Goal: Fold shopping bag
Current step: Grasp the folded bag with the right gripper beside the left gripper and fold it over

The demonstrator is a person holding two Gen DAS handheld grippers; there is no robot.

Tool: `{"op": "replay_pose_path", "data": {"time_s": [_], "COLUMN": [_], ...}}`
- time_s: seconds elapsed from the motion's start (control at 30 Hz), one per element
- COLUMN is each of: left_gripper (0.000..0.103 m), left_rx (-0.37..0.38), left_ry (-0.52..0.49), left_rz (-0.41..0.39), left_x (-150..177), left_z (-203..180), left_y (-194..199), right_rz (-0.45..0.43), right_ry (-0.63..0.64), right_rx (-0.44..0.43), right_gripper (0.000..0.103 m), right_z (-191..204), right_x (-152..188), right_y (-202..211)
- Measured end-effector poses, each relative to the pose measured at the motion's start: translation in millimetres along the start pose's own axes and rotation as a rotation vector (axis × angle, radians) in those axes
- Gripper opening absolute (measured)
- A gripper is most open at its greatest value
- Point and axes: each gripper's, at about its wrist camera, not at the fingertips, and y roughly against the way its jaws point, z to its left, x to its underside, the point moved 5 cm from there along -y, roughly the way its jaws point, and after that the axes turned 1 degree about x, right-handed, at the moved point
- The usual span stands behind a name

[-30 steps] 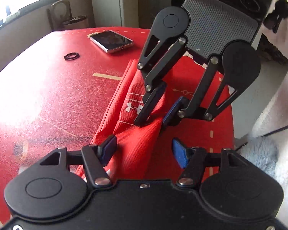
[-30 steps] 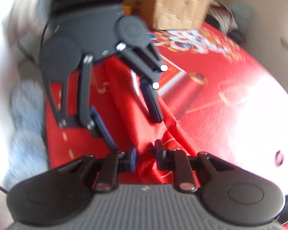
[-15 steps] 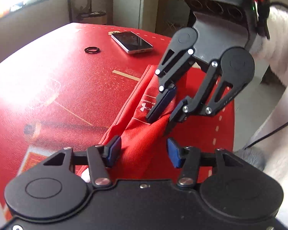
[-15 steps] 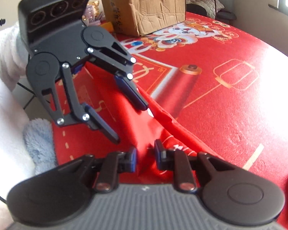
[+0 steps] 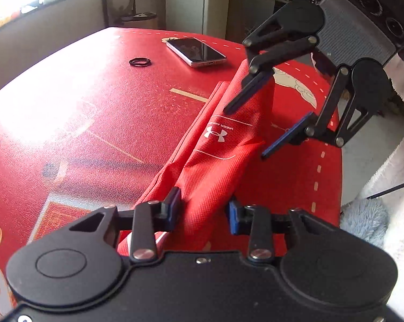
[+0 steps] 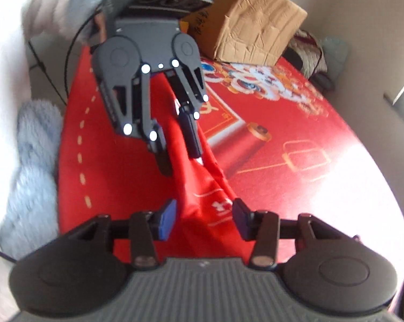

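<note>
The red shopping bag lies as a long folded strip with a white logo on the red tablecloth. My left gripper has its fingers pressed against both sides of the near end of the strip, shut on it. In the left wrist view my right gripper stands open over the far part of the bag, one finger on the cloth. From the right wrist view, the right gripper straddles the shopping bag with its fingers wide apart. The left gripper faces it, with cloth between its fingers.
A phone and a small black ring lie on the far side of the table. A cardboard box stands at the table's end. A fluffy grey slipper and a person's white fleece sleeve are by the table edge.
My right gripper has opened and let go of the bag. The left gripper's fingers have narrowed onto the cloth. The two grippers have drawn apart along the strip.
</note>
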Motion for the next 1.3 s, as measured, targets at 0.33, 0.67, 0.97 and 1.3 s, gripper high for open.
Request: {"op": "replay_pose_path", "data": {"time_s": [0.33,0.67,0.97,1.3], "left_gripper": [0.04,0.043,0.045,0.061], "left_rx": [0.073,0.186,0.102,-0.127], "left_ry": [0.079,0.331,0.269,-0.003], "left_rz": [-0.026,-0.053,-0.002,0.01], "left_x": [9,13,3,-4], "left_z": [12,43,41,5], "left_y": [5,3,-2,-6], "right_rz": [0.019,0.075,0.286,0.361], "right_ry": [0.17,-0.742,-1.008,-0.926], "right_rx": [0.118,-0.151,-0.255,-0.218], "right_gripper": [0.034,0.035,0.035,0.036], "right_z": [2,-76,-122,-117], "right_x": [30,46,40,29], "right_y": [17,6,-27,-35]}}
